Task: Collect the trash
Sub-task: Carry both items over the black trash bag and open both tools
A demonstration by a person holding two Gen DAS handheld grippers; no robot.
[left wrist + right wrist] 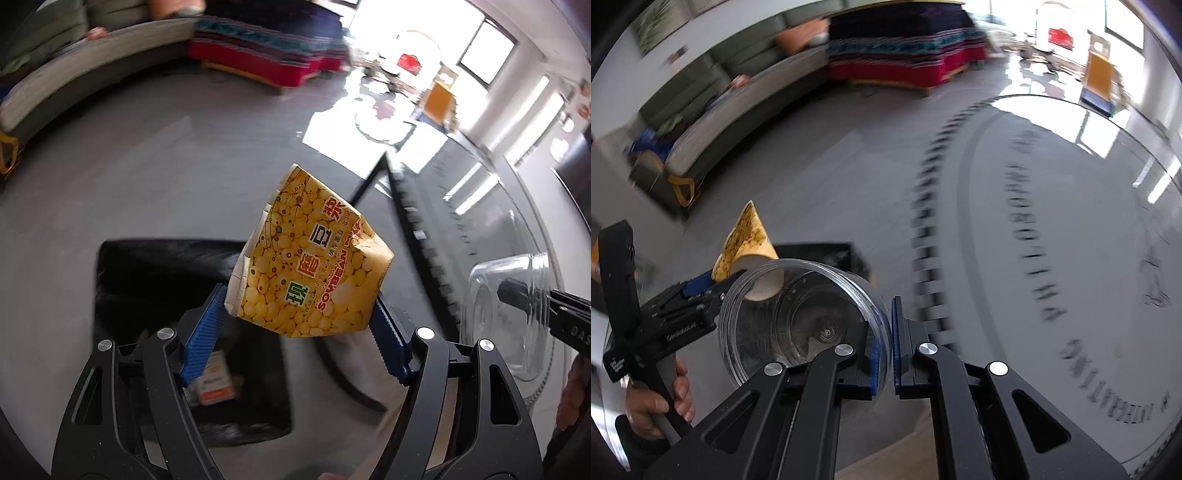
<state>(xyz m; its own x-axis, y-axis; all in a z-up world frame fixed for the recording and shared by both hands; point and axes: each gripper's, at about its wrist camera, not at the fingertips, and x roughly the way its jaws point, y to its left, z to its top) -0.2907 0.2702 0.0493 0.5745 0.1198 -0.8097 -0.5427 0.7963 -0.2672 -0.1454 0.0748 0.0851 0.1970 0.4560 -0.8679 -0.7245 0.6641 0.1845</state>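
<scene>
Ok, your left gripper [301,321] clamps a crumpled yellow soybean-milk carton [310,258] above the black bin [147,280]; your right gripper [884,354] pinches a clear plastic jar [798,317] by its wall, beside the glass table [1052,258].

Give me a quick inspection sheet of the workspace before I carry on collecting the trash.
Surface: round glass table with printed lettering, bare where visible.
Job's things: yellow soybean milk carton, crumpled; clear plastic jar; black bin on the floor, already holding some packaging.
Clutter: nothing seen.
Grippers: left claw clamps the carton above the bin; right claw shut on the jar's wall.
Cables: nothing seen.
Surroundings: grey floor, sofa, striped blanket, bright windows.
</scene>
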